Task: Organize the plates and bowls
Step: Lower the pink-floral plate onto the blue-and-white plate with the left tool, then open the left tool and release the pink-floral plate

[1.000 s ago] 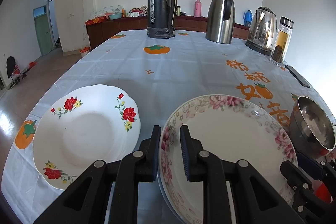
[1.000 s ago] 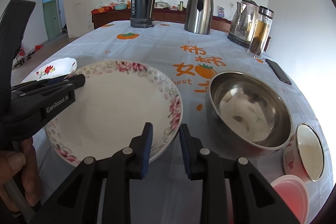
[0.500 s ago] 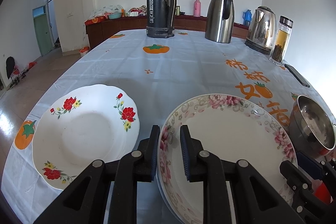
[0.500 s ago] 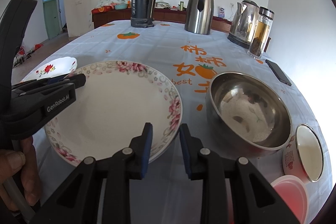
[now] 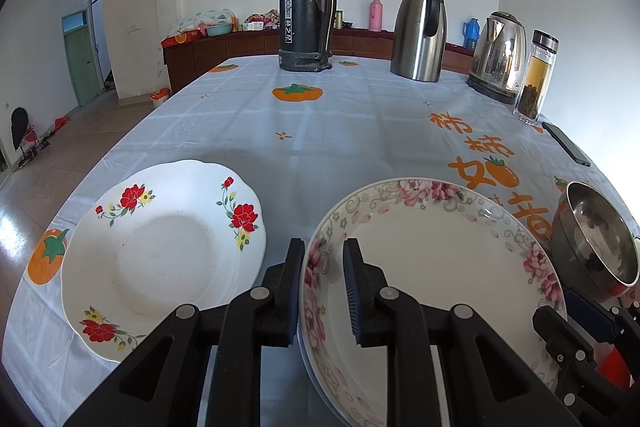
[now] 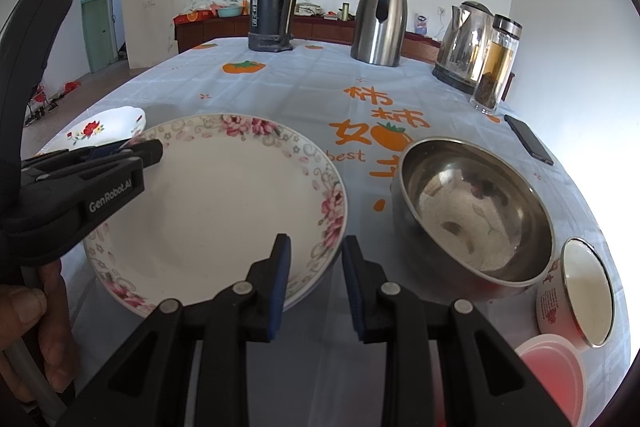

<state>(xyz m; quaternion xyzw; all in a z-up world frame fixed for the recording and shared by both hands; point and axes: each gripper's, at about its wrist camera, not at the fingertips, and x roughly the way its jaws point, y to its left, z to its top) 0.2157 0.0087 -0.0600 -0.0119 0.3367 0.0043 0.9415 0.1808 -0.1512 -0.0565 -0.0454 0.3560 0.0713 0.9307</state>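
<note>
Nothing moved: pink-flowered plate [image 5: 432,267] (rim) between left gripper [image 5: 323,287] jaws

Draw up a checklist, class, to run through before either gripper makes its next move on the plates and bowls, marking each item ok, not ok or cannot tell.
1. Left gripper open, straddling the pink-flowered plate rim: ok.
2. Right gripper open and holding nothing: ok.
3. Right gripper's left finger over that plate's near rim, right finger off it: ok.
4. Another plate lies under the pink-flowered one: cannot tell.
5. Red-flowered plate apart from the pink-flowered one: ok.
6. Steel bowl holds no other dishes: ok.
</note>
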